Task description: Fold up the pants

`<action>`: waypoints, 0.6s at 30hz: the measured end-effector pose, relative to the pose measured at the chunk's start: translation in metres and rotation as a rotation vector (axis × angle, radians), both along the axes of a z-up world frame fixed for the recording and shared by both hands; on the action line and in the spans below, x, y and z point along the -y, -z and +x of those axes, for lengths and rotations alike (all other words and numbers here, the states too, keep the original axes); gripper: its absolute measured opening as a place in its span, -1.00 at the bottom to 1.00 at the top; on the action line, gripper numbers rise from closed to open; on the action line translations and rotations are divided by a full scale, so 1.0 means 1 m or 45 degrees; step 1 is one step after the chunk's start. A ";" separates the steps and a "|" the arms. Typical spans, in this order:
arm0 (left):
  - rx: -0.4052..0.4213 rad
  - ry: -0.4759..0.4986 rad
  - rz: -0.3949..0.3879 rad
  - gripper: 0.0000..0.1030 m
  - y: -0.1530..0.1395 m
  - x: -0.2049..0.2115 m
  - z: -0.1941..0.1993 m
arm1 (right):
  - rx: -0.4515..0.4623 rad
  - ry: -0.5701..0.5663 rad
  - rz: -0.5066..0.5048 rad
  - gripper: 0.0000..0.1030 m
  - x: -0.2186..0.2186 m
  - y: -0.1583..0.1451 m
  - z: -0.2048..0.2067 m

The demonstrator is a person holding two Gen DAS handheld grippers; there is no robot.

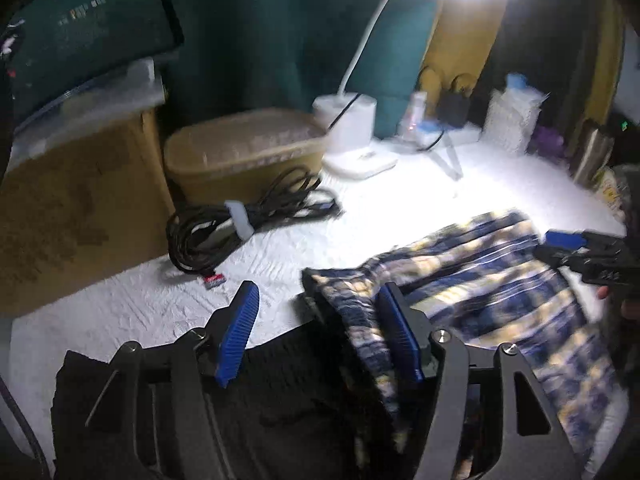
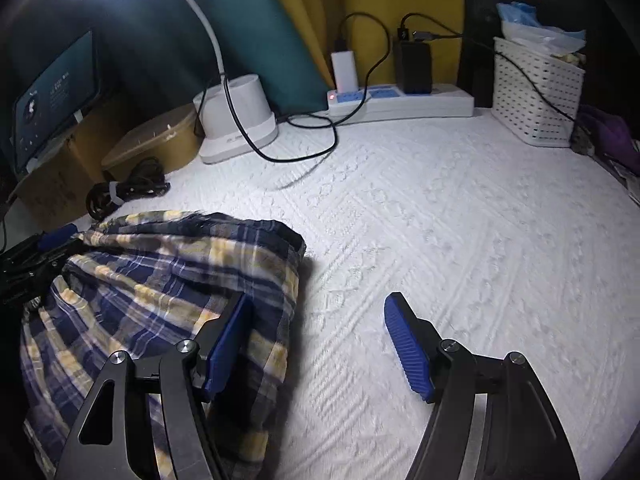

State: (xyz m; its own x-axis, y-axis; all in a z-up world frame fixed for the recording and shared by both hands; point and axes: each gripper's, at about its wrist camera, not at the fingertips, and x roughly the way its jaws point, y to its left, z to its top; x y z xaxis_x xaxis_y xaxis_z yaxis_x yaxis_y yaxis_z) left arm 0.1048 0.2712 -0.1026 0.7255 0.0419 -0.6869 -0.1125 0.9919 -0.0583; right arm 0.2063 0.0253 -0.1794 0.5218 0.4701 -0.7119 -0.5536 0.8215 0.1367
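White quilted table cover (image 2: 440, 208) under a desk lamp (image 2: 236, 120), dim room beyond. Plaid pants (image 2: 168, 280) lie bunched at the near edge of the table, partly over a black cloth (image 1: 280, 400) seen in the left wrist view.

Left tool (image 1: 316, 340): fingers apart, one blue pad against the pants' edge, nothing clamped. Right tool (image 2: 316, 352): fingers apart too, left pad touching the plaid fabric, right pad over bare cover.

Judgement: a fold looks just laid or about to be regripped. To do it well, take both corners of one edge, keep them level, and lay it flat to avoid the bunching now visible.

Containers: white perforated basket (image 2: 536, 100) holding plastic bags; tan lidded tub (image 1: 244, 156), contents hidden; cardboard box (image 1: 76, 208) shut. Coiled black cable (image 1: 240, 224) lies near the tub.
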 end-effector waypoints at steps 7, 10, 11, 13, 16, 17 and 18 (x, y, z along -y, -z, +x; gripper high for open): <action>0.026 0.075 -0.061 0.24 -0.009 0.013 -0.032 | 0.000 -0.062 0.006 0.38 0.005 -0.004 -0.033; -0.033 0.076 -0.126 0.24 0.002 0.014 -0.039 | 0.010 -0.091 -0.035 0.38 0.004 -0.001 -0.046; -0.057 0.058 -0.130 0.24 0.006 0.014 -0.042 | 0.005 -0.095 -0.049 0.38 0.004 0.002 -0.050; -0.081 0.031 -0.123 0.24 0.011 0.012 -0.048 | -0.008 -0.093 -0.057 0.38 0.007 0.006 -0.054; -0.081 0.019 -0.108 0.24 0.011 0.014 -0.055 | -0.018 -0.086 -0.070 0.38 0.014 0.011 -0.061; -0.080 0.016 -0.073 0.26 0.010 0.016 -0.058 | -0.017 -0.086 -0.072 0.38 0.016 0.012 -0.064; -0.081 0.014 -0.054 0.28 0.009 0.017 -0.059 | -0.016 -0.085 -0.074 0.38 0.018 0.012 -0.066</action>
